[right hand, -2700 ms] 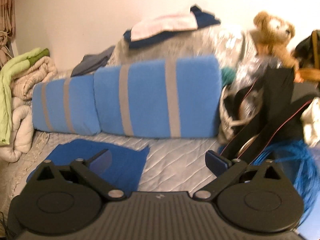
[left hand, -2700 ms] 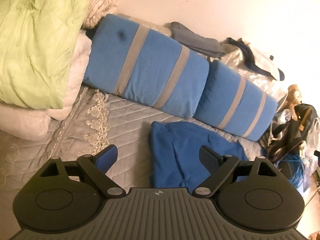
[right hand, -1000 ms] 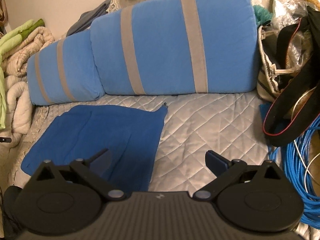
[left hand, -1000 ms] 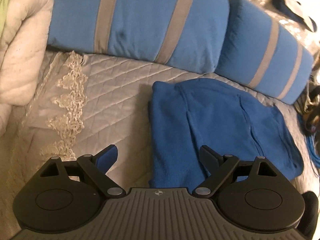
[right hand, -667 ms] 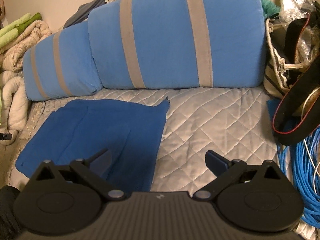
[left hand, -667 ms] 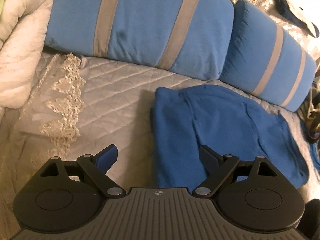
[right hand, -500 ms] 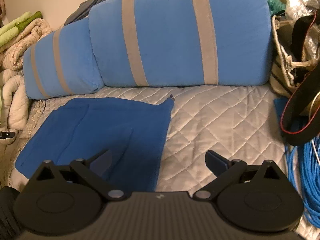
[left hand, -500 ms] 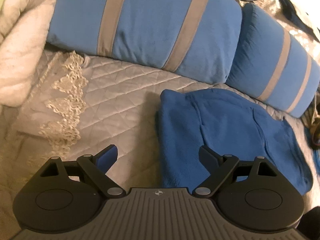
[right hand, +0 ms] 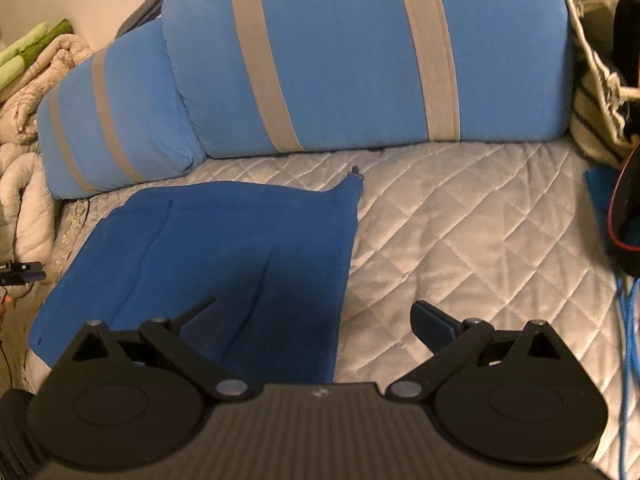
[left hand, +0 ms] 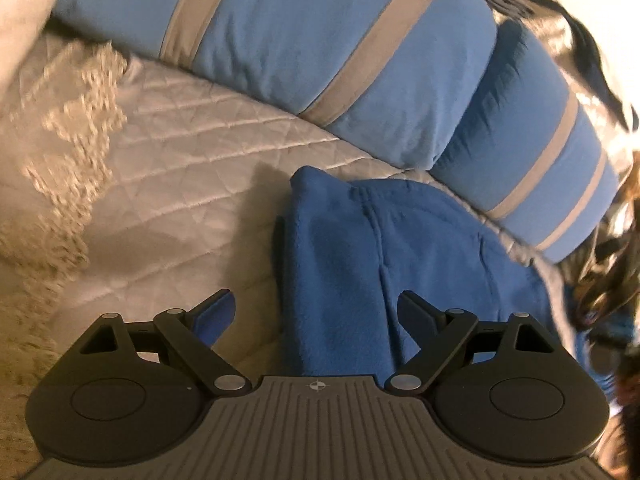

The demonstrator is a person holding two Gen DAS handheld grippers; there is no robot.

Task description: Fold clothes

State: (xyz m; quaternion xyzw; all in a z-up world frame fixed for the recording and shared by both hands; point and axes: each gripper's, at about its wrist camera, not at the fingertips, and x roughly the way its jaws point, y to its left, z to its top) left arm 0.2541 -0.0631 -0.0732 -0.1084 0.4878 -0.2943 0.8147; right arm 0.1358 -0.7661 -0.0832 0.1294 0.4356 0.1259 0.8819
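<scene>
Nearest, the left gripper [left hand: 314, 310] and the right gripper [right hand: 314, 318] both have their fingers wide apart and hold nothing, probably to take the near edges of the blue fleece garment [right hand: 208, 256]. It lies flat on the quilted bedspread [right hand: 460, 240], near the striped blue pillows [right hand: 360, 52] at the far edge.

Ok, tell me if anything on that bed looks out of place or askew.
The blue garment lies partly folded on the quilt, with its far right corner sticking out in a point and a seam ridge bunched along it. Blue cable spills loosely along the quilt's right edge. Nothing looks damaged.
</scene>
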